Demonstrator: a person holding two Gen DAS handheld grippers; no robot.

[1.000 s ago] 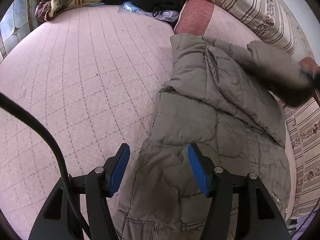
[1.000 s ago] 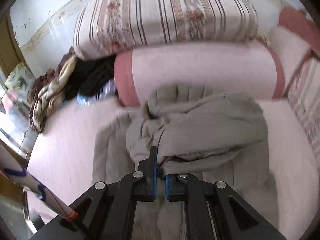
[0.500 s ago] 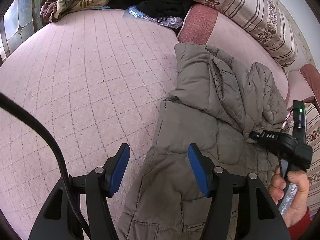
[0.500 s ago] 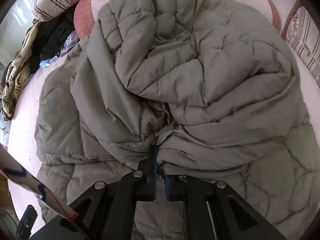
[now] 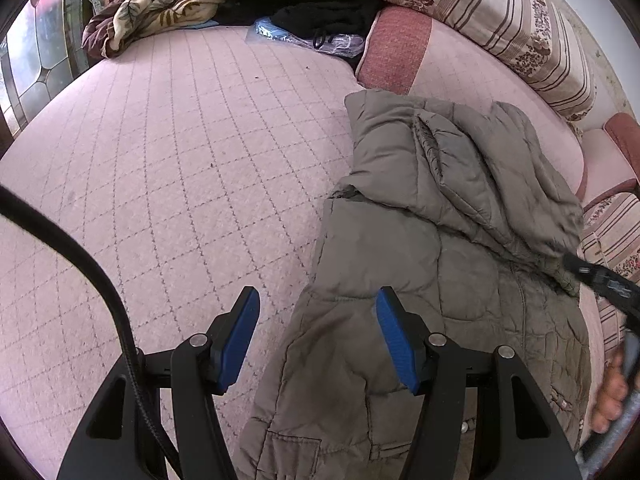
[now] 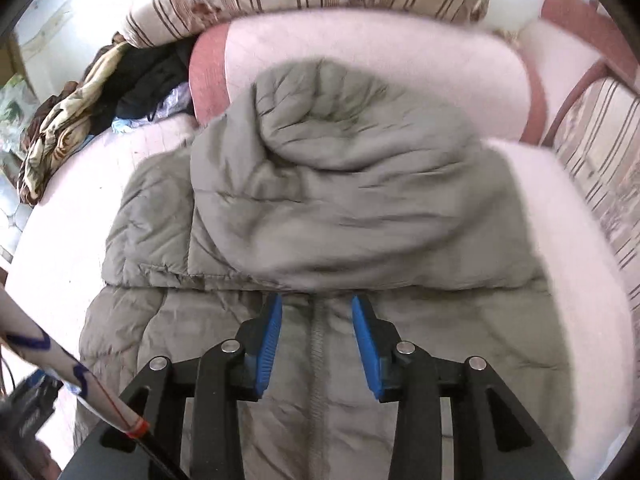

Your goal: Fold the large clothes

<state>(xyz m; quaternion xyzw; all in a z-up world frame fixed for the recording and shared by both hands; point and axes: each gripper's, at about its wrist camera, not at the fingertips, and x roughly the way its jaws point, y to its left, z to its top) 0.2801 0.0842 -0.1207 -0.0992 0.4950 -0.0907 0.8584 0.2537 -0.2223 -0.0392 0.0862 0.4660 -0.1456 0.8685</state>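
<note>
**Right jaws let go of the jacket; left jaws wait wide at its hem**

The grey-green quilted jacket (image 5: 432,248) lies on the pink quilted bed (image 5: 168,184), its upper end close to the pink bolster (image 5: 460,80), which sits under a striped cushion (image 5: 504,12). A bulky fold of the jacket (image 6: 340,184) is heaped over its upper half, on the bolster side.

The left gripper (image 5: 316,332) has its jaws spread wide, holding nothing. The jacket's lower edge runs between them: the blue pad farther from the bolster hangs over bare bed, the other over the fabric near a pocket.

The right gripper (image 6: 316,344) now stands with its jaws parted and empty. Its blue pads flank the jacket's centre zip line, just below the lip of the heaped fold; whether they touch the cloth cannot be told. In the left view this gripper shows only as a dark, blurred body at the jacket's far edge, with fingers of the right hand (image 5: 612,396) below it.

Half a second ago the right jaws were clenched on a gather of jacket fabric; they have since released it and the fold has settled onto the body of the jacket. The left jaws are as wide as before, and have barely shifted.

Beyond the bolster lie a floral blanket (image 5: 172,8), dark clothes (image 5: 320,8) and a clear plastic bag (image 5: 312,40).
</note>
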